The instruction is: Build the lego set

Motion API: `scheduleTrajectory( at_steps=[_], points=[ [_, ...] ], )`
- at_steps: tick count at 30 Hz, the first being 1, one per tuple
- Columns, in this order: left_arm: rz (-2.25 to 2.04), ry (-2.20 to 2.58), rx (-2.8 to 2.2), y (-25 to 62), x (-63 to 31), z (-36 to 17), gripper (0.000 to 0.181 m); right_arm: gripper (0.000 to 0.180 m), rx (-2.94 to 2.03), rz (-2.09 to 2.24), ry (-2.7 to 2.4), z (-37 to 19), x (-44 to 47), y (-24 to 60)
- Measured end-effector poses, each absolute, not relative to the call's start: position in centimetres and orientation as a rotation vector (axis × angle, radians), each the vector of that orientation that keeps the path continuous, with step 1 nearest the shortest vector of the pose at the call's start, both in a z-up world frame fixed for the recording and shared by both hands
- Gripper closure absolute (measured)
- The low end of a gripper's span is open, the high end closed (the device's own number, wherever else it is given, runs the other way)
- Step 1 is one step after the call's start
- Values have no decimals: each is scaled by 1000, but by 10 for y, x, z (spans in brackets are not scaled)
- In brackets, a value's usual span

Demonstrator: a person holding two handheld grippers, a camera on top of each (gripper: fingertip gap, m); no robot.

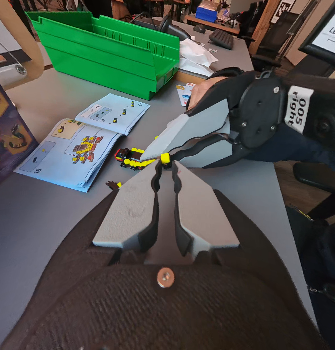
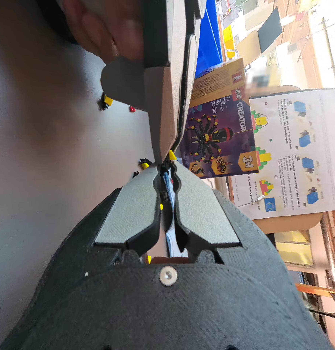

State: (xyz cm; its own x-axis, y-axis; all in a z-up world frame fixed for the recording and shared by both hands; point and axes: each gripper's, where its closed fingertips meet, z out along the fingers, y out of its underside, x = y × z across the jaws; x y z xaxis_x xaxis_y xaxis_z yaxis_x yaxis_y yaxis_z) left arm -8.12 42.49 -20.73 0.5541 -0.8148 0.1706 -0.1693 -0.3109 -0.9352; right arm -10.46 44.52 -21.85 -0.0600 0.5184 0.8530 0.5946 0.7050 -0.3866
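Note:
The part-built spider model (image 1: 129, 157), black with yellow and red studs, lies on the grey table (image 1: 39, 227) just past my left gripper (image 1: 167, 163). The left gripper is shut on a small yellow-and-black piece (image 1: 165, 158) at the model's near end. My right gripper (image 1: 153, 159) comes in from the right, turned on its side, and is shut on the model. In the right wrist view the right gripper (image 2: 165, 166) pinches a black part, and the left gripper (image 2: 167, 158) meets it from above with the yellow piece (image 2: 171, 155) at its tip.
An open instruction booklet (image 1: 77, 144) lies left of the model, with a green bin (image 1: 106, 53) behind it. The set's box (image 2: 218, 136) stands at the left edge. Loose pieces lie on the table (image 1: 113, 184) (image 2: 107, 101) (image 2: 132, 108). A monitor (image 1: 329, 34) stands at the far right. Only a small space, under 4 cm, lies between the two pairs of fingers.

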Motion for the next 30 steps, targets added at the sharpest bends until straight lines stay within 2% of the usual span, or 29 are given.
scheduleTrajectory(
  at_steps=[8, 12, 17, 19, 21, 30],
  points=[
    [-737, 881, -1730, 425, -88, -202, 175, 174, -935, 24, -1688, -214, -103, 445],
    [-697, 969, -1579, 417, -87, -187, 175, 176, -983, 347, -1694, -203, -97, 432],
    [-664, 1105, -1356, 395, -72, -174, 175, 163, -956, 833, -1748, -187, -89, 391],
    [-661, 1108, -1340, 393, -72, -173, 175, 159, -957, 886, -1749, -186, -88, 388],
    [-684, 1113, -1363, 393, -71, -176, 175, 172, -965, 885, -1739, -186, -87, 391],
    [-735, 1080, -1515, 398, -71, -191, 175, 180, -1011, 853, -1779, -197, -84, 399]
  ],
)
